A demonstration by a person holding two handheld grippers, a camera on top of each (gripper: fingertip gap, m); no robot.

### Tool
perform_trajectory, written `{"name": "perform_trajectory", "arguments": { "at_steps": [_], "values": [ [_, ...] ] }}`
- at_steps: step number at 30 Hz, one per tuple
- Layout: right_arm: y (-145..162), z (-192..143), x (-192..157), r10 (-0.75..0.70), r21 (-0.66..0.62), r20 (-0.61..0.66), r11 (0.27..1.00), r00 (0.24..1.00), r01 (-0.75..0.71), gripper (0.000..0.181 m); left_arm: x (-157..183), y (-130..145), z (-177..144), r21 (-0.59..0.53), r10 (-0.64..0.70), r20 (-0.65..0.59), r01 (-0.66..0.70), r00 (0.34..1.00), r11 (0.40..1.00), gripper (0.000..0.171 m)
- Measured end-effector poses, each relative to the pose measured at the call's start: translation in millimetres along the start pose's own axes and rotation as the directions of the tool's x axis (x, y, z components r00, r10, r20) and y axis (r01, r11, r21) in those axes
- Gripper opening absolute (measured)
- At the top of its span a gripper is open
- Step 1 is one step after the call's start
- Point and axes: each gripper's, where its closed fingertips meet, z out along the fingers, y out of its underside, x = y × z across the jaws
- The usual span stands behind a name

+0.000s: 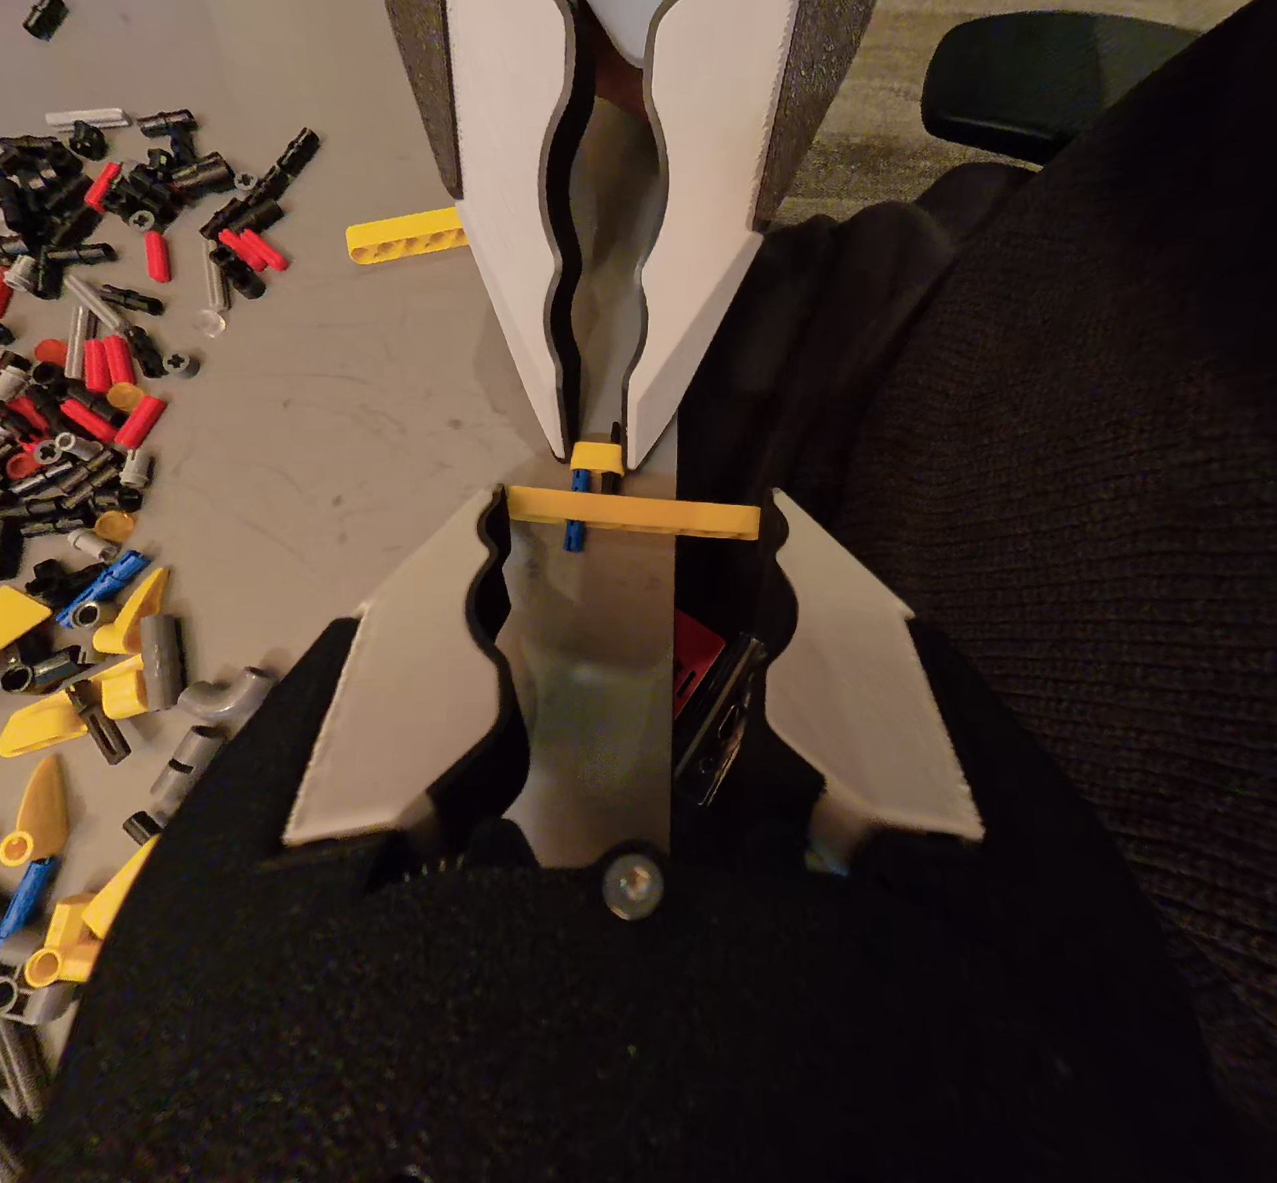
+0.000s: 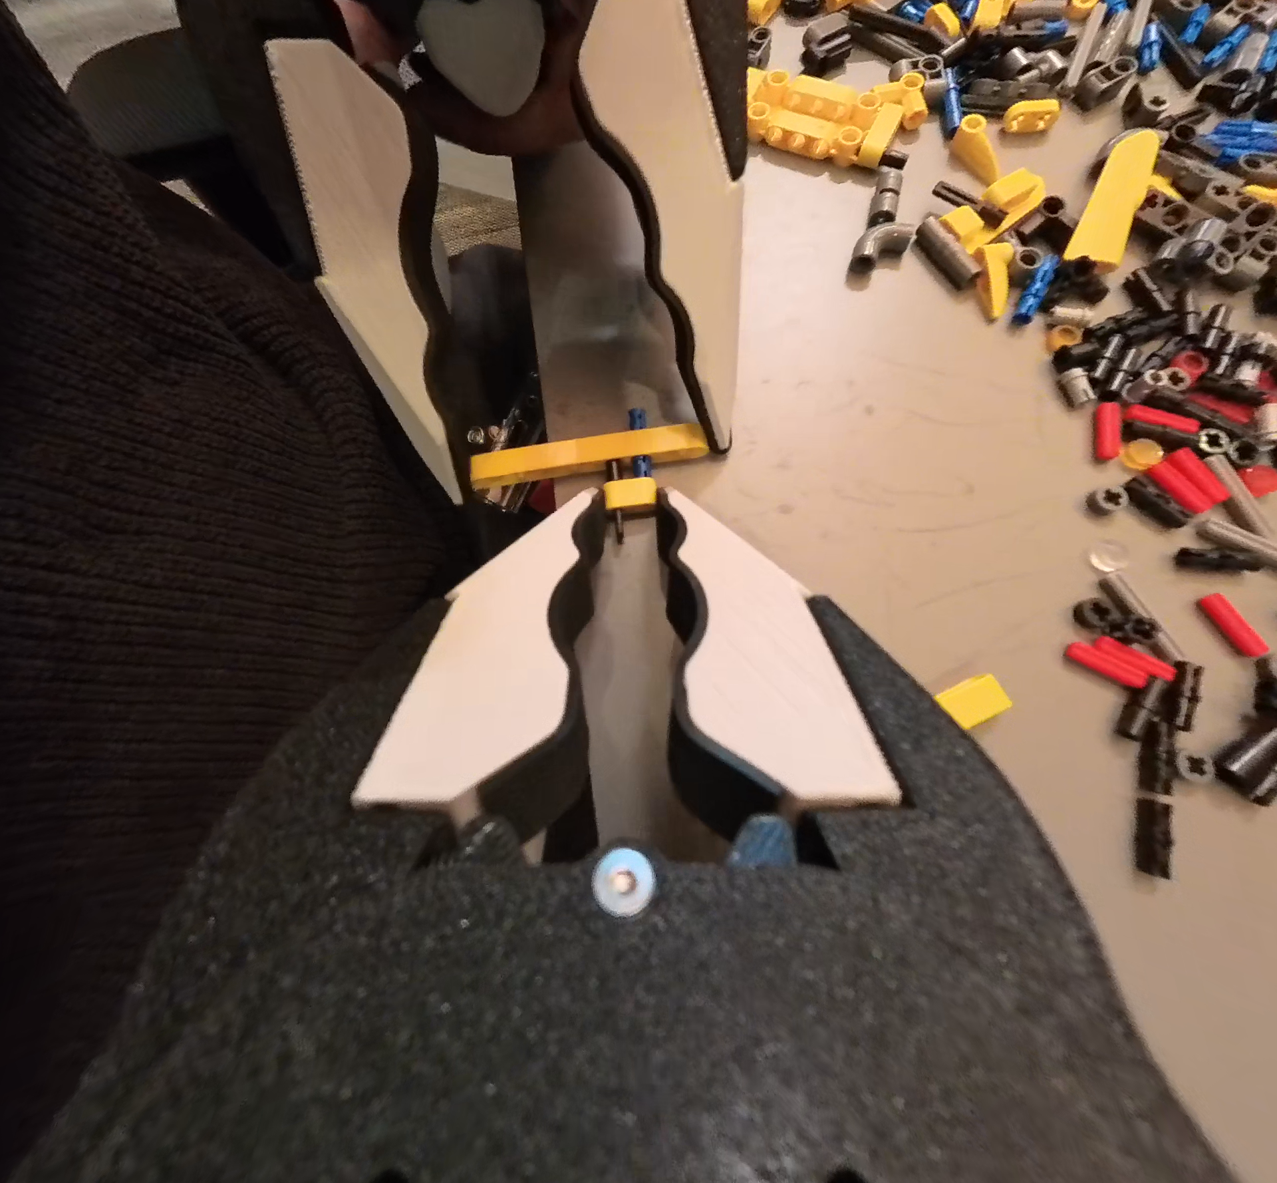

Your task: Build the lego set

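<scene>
- Left gripper [image 1: 632, 514] spans wide, clasping the long yellow beam [image 1: 642, 514] end to end, just off the grey table [image 1: 332, 431].
- Right gripper [image 2: 629, 492] pinches the short yellow connector [image 2: 629, 493] just beside that beam.
- Blue pin [image 1: 575, 514] crosses the beam; pressing squarely along it looks wise.

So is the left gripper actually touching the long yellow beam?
Touching. The left wrist view shows the long yellow beam spanning the left gripper, both ends against its fingers.

Long beam [image 1: 632, 514] across left tool [image 1: 632, 500], short piece [image 2: 629, 493] in right tool [image 2: 629, 492] just beside it, loose parts [image 2: 1105, 182] on table [image 2: 864, 458].
</scene>
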Motion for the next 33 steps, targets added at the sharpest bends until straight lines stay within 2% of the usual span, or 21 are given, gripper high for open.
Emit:
{"name": "perform_trajectory", "arguments": {
  "at_steps": [3,8,11,14,15,17,21,24,27,33],
  "values": [
    [0,0,0,0.043,0.015,-0.003,0.999,0.999,-0.043,0.013,0,0,0,0.001,-0.007,0.004,0.007,1.000,1.000,0.072],
    [-1,0,0,0.206,0.037,0.044,0.978,0.978,-0.207,0.013,-1,0,0,0.002,-0.009,0.002,0.009,1.000,1.000,0.072],
    [-1,1,-1,0.196,0.029,0.029,0.980,0.980,-0.197,0.013,-2,0,1,0.003,-0.009,0.001,0.009,1.000,1.000,0.071],
    [-1,2,-3,0.103,0.006,-0.005,0.995,0.995,-0.103,0.012,-3,-1,1,0.007,-0.014,-0.004,0.014,1.000,1.000,0.071],
    [-3,5,-10,0.078,0.005,0.018,0.997,0.997,-0.078,0.011,-6,3,1,-0.004,-0.002,-0.002,0.002,1.000,1.000,0.031],
    [-5,10,-15,0.000,-0.005,0.022,1.000,1.000,0.001,0.013,-3,2,1,-0.004,-0.004,0.010,0.004,1.000,1.000,0.027],
    [-4,9,-11,-0.046,-0.062,-0.042,0.997,0.998,0.043,0.014,-1,-1,0,-0.002,-0.018,0.071,0.019,0.997,1.000,0.030],
    [-5,10,-8,0.002,-0.067,-0.063,0.998,0.998,-0.006,0.014,-2,-2,1,0.003,-0.030,0.064,0.030,0.998,1.000,0.032],
    [-8,9,0,0.020,-0.052,-0.145,0.998,0.989,-0.028,0.014,-9,-2,0,0.018,-0.090,0.062,0.089,0.994,0.996,0.035],
    [-5,7,4,0.063,-0.025,-0.215,0.997,0.975,-0.070,0.015,-17,-8,-33,0.129,-0.224,0.146,0.206,0.964,0.970,0.042]
  ]
}}
